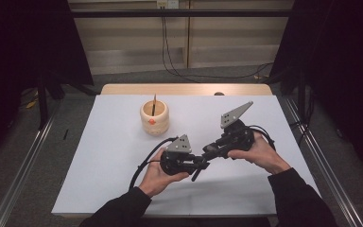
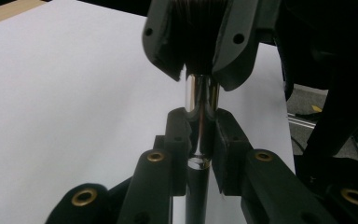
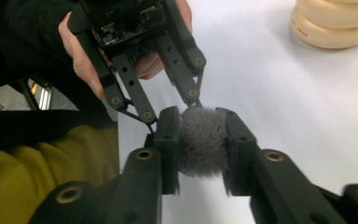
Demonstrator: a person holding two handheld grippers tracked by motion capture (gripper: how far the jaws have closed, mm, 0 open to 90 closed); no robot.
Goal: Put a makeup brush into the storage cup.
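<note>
A make-up brush is held between my two grippers over the white table (image 1: 108, 161), near its front middle. In the left gripper view my left gripper (image 2: 200, 135) is shut on the brush's shiny metal ferrule (image 2: 196, 98), and the dark handle (image 2: 196, 196) runs down between the jaws. In the right gripper view my right gripper (image 3: 200, 140) is shut on the grey fluffy bristle head (image 3: 200, 144). From above, the left gripper (image 1: 202, 164) and the right gripper (image 1: 209, 153) meet tip to tip, and the handle's end (image 1: 196, 175) pokes down below them.
A pale wooden cup (image 1: 154, 117) with an orange mark stands at the back middle-left of the table, and a thin stick (image 1: 154, 104) stands in it. Its base (image 3: 335, 23) shows at the top right of the right gripper view. Cables trail from both grippers.
</note>
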